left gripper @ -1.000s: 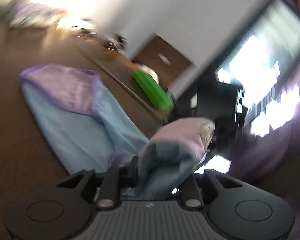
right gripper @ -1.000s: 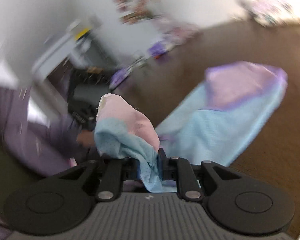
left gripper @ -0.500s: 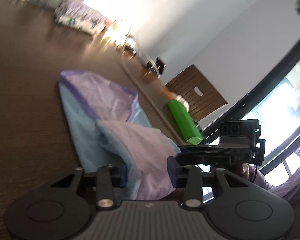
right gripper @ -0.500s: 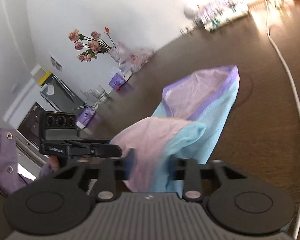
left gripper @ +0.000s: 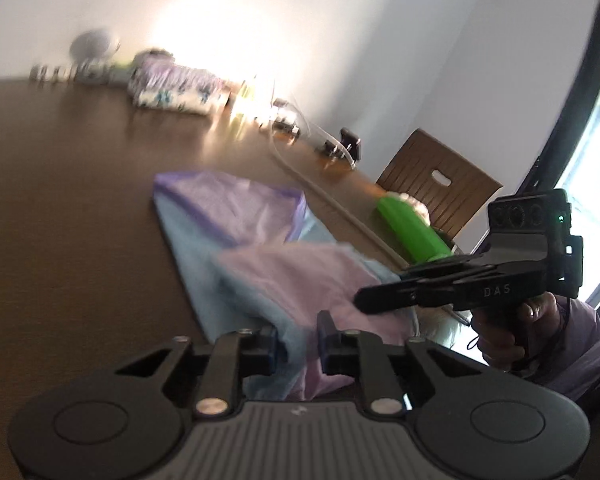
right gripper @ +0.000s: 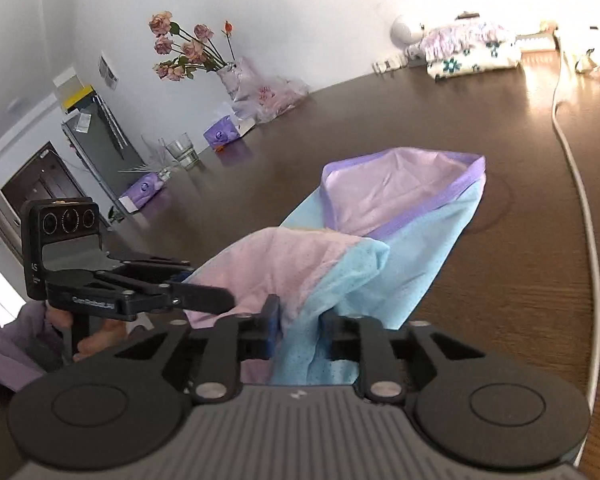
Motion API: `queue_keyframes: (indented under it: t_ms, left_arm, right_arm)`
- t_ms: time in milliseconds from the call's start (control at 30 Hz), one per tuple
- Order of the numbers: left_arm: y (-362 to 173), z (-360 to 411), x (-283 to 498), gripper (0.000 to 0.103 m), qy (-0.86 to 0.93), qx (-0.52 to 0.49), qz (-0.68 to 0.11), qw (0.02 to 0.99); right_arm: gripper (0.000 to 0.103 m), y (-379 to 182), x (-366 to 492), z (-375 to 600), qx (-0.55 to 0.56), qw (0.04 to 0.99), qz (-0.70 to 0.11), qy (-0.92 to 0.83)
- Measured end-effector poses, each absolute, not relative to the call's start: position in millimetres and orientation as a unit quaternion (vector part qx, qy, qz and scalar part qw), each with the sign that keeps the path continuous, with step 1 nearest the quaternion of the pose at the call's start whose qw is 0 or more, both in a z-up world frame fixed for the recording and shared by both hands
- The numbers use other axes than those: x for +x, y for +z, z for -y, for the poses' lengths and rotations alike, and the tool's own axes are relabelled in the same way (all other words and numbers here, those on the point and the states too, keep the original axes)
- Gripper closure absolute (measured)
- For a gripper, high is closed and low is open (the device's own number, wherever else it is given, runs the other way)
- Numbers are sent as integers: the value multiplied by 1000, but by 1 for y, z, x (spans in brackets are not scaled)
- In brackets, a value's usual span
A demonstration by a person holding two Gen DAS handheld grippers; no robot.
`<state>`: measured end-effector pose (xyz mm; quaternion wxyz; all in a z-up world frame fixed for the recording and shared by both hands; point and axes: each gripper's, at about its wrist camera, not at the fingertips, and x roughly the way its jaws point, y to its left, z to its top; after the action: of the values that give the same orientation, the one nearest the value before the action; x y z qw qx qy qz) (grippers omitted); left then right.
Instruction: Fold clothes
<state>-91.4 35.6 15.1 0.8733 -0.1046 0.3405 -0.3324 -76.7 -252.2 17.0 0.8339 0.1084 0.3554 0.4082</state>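
Note:
A light blue garment (right gripper: 428,240) with lilac lining and a purple hem lies on the dark brown table (right gripper: 380,120). Its near end is folded forward over the rest, lilac side up (left gripper: 300,276). My left gripper (left gripper: 299,340) has that fold's near edge between its jaws, which are closing and pinch the cloth. My right gripper (right gripper: 302,324) has the blue edge of the same fold between its jaws, which are opening. Each gripper shows from the side in the other's view: the right gripper (left gripper: 364,302) and the left gripper (right gripper: 224,298), both at the fold.
A white cable (right gripper: 580,200) runs along the table right of the garment. A green object (left gripper: 412,232) and a wooden chair (left gripper: 436,184) stand at that edge. A flower vase (right gripper: 230,76), a glass (right gripper: 182,150), tissue boxes (right gripper: 224,132) and a floral bundle (right gripper: 472,50) line the far side.
The bunched near end, held up in both grippers a second ago, has been carried forward and laid over the garment. The right jaws have spread; the left jaws have narrowed on the cloth.

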Motion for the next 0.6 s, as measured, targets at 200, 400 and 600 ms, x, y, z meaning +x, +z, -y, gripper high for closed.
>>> queue_keyframes:
  t_ms: [200, 400, 600]
  left_arm:
    - [39, -53, -94, 42, -329, -64, -296, 894]
    - [60, -33, -85, 41, -350, -23, -244, 904]
    - [27, 2, -83, 58, -351, 78, -265, 895]
  right_arm:
    - [45, 33, -94, 269, 49, 898, -298, 321]
    - [80, 41, -103, 230, -1, 909, -246, 336]
    - [81, 20, -113, 198, -87, 911, -258, 308]
